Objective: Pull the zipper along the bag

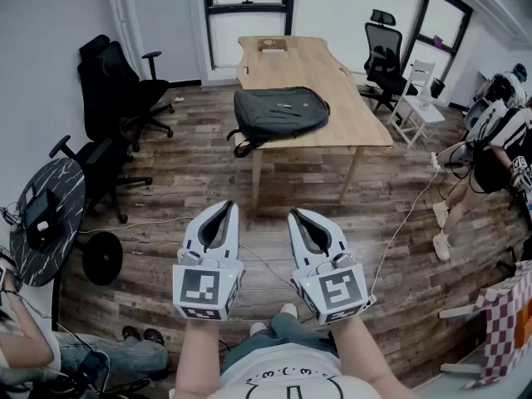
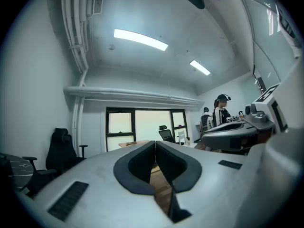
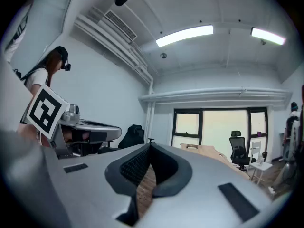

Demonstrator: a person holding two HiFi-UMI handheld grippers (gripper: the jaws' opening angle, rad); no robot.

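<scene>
A dark grey backpack (image 1: 278,112) lies flat on the near left part of a light wooden table (image 1: 341,98) across the room. Its zipper is too small to make out. My left gripper (image 1: 226,209) and right gripper (image 1: 298,217) are held side by side over the wood floor, well short of the table and the bag. Both are shut with nothing between their jaws. In the left gripper view the left gripper (image 2: 154,143) points level at the far windows, and in the right gripper view the right gripper (image 3: 149,147) does the same.
Black office chairs (image 1: 116,90) stand at the left, and another chair (image 1: 381,56) at the table's far right. A round dark side table (image 1: 46,214) is at the near left. A person (image 1: 495,140) stands at the right. Cables run across the floor (image 1: 399,231).
</scene>
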